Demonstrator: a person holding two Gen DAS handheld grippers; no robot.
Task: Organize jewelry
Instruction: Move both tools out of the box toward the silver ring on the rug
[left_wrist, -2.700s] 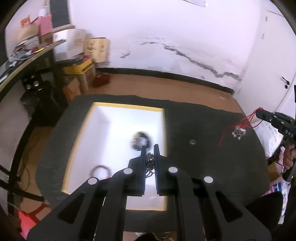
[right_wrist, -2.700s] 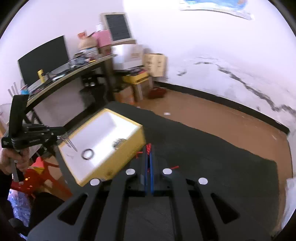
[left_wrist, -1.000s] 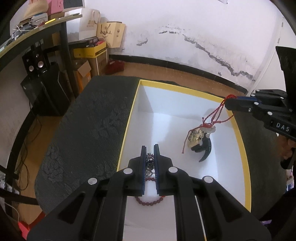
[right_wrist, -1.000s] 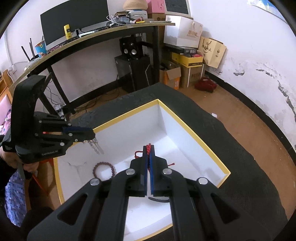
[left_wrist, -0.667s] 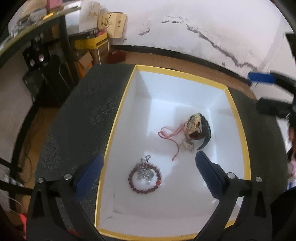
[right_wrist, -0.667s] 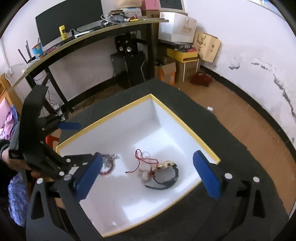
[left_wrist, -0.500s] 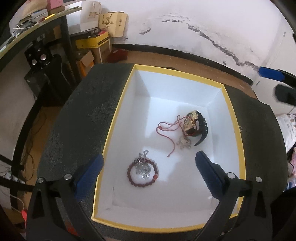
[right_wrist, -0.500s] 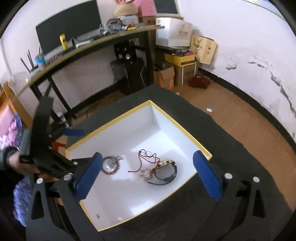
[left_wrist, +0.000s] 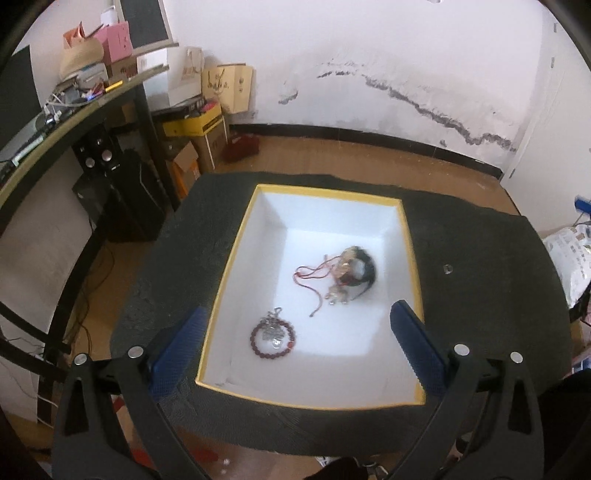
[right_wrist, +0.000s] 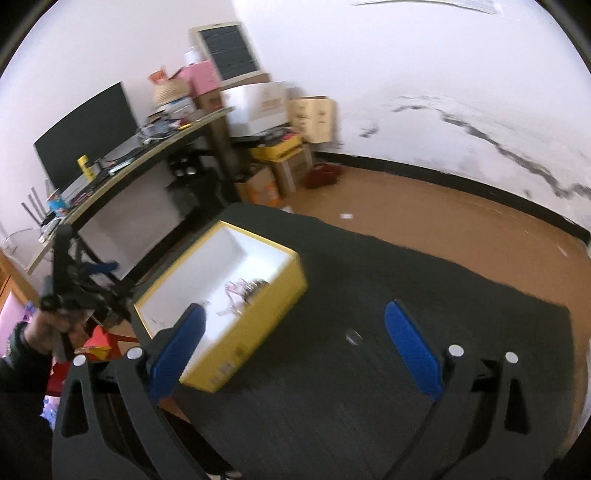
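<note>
A yellow-rimmed white box (left_wrist: 412, 254) sits on the dark table. Inside it lie a red bead bracelet (left_wrist: 273, 335) with a silver pendant, and a red-cord necklace (left_wrist: 314, 275) beside a black and gold bangle (left_wrist: 360, 267). My left gripper (left_wrist: 295, 350) is open and empty above the box's near end. A small ring (left_wrist: 447, 268) lies on the cloth right of the box. In the right wrist view the box (right_wrist: 236, 325) is at the left, the ring (right_wrist: 353, 336) lies between the wide-open fingers of my right gripper (right_wrist: 295, 343), and the left gripper (right_wrist: 70, 284) shows at far left.
The dark cloth table (left_wrist: 480, 295) ends a little past the box on every side. A desk (right_wrist: 122, 166) with a monitor, speakers and cardboard boxes stands at the left. Wooden floor and a white wall lie beyond. A white bag (left_wrist: 570, 251) is at the right.
Both grippers opened and let their jewelry fall into the box, then pulled back. The right gripper has swung right, off the box and over the cloth by the ring.
</note>
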